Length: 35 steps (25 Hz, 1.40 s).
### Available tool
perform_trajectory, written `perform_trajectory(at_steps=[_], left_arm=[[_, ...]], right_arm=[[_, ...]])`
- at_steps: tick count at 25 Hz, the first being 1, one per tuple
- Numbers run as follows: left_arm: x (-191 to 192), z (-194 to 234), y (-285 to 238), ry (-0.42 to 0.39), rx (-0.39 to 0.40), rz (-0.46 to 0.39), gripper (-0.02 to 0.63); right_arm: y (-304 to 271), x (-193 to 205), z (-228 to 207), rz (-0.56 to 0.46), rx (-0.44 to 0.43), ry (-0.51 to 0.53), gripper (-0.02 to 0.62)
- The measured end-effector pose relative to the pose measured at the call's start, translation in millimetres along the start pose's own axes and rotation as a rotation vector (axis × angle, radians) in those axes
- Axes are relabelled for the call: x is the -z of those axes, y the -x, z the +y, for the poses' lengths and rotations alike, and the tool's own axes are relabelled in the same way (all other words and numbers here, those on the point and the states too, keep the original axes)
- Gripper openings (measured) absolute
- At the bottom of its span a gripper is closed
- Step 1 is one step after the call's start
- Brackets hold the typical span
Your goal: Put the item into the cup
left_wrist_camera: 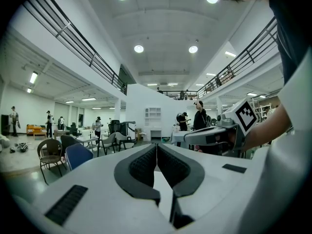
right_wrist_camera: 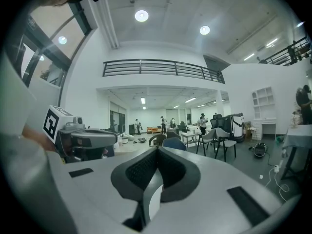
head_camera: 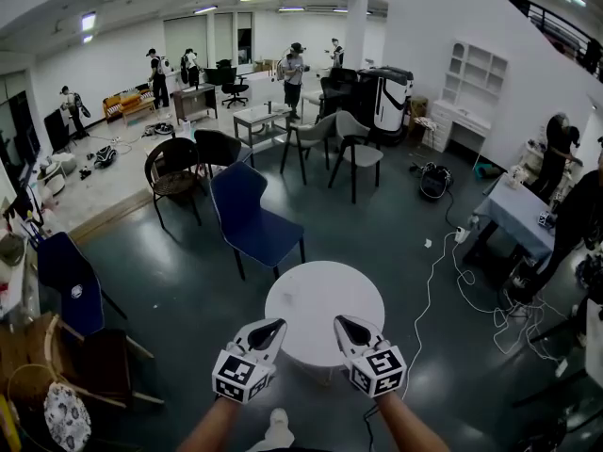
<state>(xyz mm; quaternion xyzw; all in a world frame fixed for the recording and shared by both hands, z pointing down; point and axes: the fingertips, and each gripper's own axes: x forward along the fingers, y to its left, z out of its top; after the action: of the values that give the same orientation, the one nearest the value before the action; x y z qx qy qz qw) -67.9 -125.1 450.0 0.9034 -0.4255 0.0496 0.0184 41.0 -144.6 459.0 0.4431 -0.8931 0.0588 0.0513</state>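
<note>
A round white table (head_camera: 325, 295) stands on the dark floor just ahead of me, and I make out no cup or item on it. My left gripper (head_camera: 272, 327) and right gripper (head_camera: 341, 324) hover side by side over the table's near edge, pointing forward. In the left gripper view the left gripper (left_wrist_camera: 156, 146) has its black pads (left_wrist_camera: 143, 165) closed together with nothing between them, and the right gripper (left_wrist_camera: 214, 136) shows beside it. In the right gripper view the right gripper (right_wrist_camera: 157, 149) is shut and empty too, with the left gripper (right_wrist_camera: 83, 140) at its left.
A blue chair (head_camera: 250, 210) stands behind the table, with dark chairs (head_camera: 174, 172) and grey chairs (head_camera: 353, 149) beyond. White cables (head_camera: 443, 271) trail over the floor at right toward a covered table (head_camera: 518, 217). Several people stand at the back and at the right.
</note>
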Motion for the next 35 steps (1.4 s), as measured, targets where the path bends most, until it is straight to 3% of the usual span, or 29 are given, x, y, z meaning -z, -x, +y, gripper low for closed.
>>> perform_trajectory(at_steps=[35], left_arm=[[1.7, -144.0, 93.2, -0.034, -0.061, -0.017, 0.018]], right_arm=[[158.8, 17.4, 51.5, -0.027, -0.051, 0.037, 0.015]])
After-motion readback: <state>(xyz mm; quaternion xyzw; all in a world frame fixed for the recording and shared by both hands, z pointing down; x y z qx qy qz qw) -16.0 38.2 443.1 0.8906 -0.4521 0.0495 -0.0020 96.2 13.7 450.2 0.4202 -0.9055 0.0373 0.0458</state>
